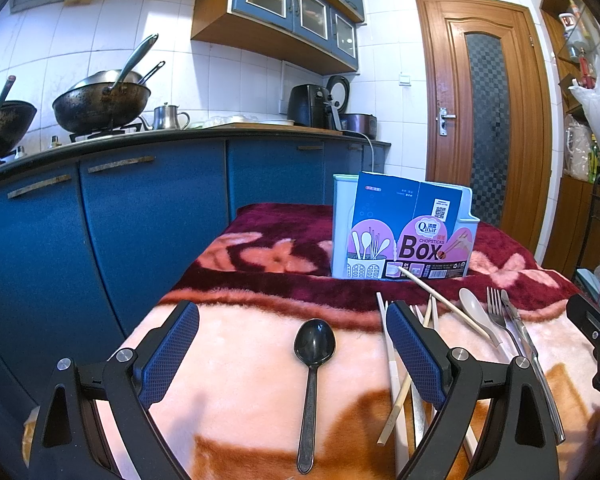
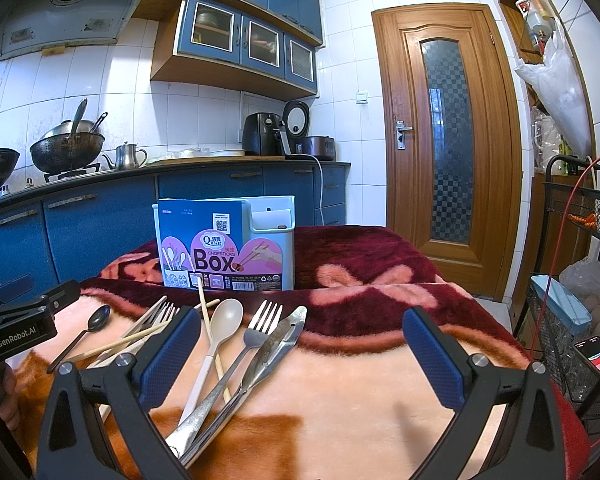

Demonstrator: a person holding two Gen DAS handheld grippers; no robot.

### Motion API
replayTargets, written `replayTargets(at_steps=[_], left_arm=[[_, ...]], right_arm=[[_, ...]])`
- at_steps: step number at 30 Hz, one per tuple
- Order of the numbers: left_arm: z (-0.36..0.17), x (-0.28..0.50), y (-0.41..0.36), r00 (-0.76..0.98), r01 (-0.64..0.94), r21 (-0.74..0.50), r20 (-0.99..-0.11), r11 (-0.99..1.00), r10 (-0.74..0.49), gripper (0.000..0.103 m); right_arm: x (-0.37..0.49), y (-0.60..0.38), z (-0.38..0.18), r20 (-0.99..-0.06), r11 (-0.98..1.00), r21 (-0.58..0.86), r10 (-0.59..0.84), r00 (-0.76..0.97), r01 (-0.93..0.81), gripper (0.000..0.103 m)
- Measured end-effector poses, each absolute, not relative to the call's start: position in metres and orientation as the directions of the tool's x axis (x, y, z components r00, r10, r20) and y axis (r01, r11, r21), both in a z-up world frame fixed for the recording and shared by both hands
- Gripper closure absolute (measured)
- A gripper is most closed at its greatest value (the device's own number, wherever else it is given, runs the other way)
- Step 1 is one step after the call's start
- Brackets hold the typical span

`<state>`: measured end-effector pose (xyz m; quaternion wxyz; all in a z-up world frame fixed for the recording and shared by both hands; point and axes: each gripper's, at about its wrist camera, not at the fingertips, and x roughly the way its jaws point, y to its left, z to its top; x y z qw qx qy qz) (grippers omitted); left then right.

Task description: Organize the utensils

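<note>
Spread wide and empty, both grippers hang over a blanket-covered table: the left gripper (image 1: 292,350) brackets a black spoon (image 1: 313,364) lying alone, bowl toward the far side, while the right gripper (image 2: 302,354) frames mostly bare blanket (image 2: 360,396), its left finger (image 2: 172,360) just beside a heap of cutlery — a white spoon (image 2: 220,328), a fork (image 2: 256,332), a metal knife (image 2: 278,344) and loose chopsticks (image 2: 208,320) crossing one another. Farther back, the pale blue utensil holder (image 2: 274,240) stands upright on the dark red part of the blanket, a printed cardboard sleeve (image 2: 206,240) still wrapped across its front. Nothing has yet gone into it, by the look of things. Risks ahead: the soft pile lets thin handles sink, so a closing pinch may skid off or snag fabric — and any pull at the tangled heap could drag neighbouring pieces along
</note>
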<state>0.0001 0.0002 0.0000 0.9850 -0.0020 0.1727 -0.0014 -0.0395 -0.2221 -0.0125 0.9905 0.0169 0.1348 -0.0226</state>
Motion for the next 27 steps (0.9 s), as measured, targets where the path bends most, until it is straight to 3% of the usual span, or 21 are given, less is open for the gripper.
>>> replayTargets(at_steps=[27], left_arm=[[0.0,0.0007,0.0002,0.938,0.0,-0.005,-0.348,1.0,-0.002,0.008]], right_arm=[[-0.0387,-0.2216,-0.0131,-0.271,0.998,0.027,-0.04,0.962,0.049,0.0]])
